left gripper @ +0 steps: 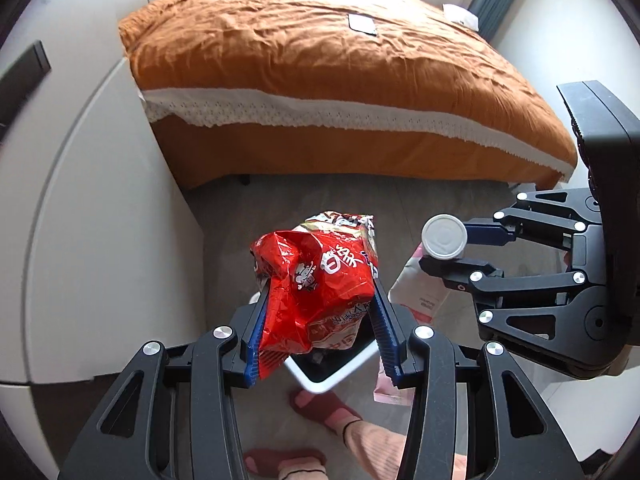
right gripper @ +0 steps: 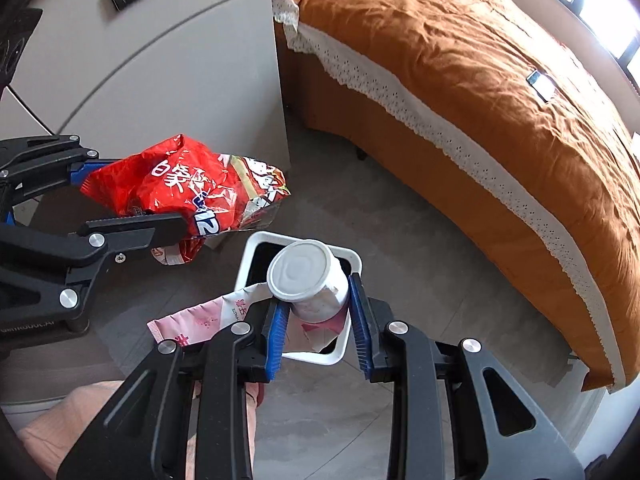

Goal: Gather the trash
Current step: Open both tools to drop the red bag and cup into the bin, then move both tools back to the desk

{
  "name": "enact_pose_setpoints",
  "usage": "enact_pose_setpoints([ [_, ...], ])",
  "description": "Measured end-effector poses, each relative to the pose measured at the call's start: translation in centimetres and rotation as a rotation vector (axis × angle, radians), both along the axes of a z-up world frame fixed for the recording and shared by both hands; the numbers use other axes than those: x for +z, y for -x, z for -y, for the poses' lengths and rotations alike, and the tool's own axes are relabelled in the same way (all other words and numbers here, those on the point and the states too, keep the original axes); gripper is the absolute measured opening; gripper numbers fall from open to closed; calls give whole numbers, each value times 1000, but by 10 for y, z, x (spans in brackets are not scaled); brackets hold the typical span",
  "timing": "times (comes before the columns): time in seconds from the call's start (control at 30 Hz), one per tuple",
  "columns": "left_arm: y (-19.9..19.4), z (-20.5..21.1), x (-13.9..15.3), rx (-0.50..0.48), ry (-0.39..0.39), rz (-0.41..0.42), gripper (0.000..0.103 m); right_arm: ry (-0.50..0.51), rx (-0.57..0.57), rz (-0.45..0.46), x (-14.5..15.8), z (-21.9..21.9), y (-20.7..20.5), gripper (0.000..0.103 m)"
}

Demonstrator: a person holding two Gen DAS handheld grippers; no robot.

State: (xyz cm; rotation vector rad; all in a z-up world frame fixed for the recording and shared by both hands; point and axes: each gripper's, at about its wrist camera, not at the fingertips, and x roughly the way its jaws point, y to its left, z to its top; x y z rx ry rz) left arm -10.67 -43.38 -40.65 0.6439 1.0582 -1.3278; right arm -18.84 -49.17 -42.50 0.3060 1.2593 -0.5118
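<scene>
Beside the bed (right gripper: 480, 100), the left gripper (left gripper: 320, 312) pinched a red bag (left gripper: 320, 284) and the right gripper (right gripper: 320, 316) pinched a cup (right gripper: 312, 280); both could miss the small bin (right gripper: 348, 256)

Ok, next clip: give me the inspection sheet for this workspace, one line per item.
Surface: grey floor, bare beside the bed.
Job's things: red snack bag, white cup and pink wrapper, all held above a white-rimmed bin with a dark inside.
Clutter: small flat card-like thing on the bed; cannot tell what it is.
Grippers: left gripper shut on the red snack bag; right gripper shut on the white cup, with the pink wrapper caught under it.
Cables: nothing seen.
Surroundings: bed with orange cover and white lace trim, white cabinet, window, a person's feet in red slippers.
</scene>
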Motion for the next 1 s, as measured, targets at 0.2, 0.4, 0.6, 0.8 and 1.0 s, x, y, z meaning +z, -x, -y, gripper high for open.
enact_pose_setpoints([
  [0.2, 9, 9, -71, -42, -76, -62, 85, -26, -18, -45, -57, 14, 5, 95],
  [0.4, 8, 3, -95, -21, -108, -70, 98, -90, -86, -63, -83, 30, 30, 99],
  [0.6, 8, 8, -91, -21, -115, -62, 98, -85, -87, -61, -72, 26, 31, 99],
  [0.8, 0, 3, -42, 28, -72, -27, 98, -78, -85, -21, -34, 21, 14, 99],
  [1.0, -15, -15, 48, 136, 26, 12, 98, -27, -75, 68, 40, 13, -3, 99],
])
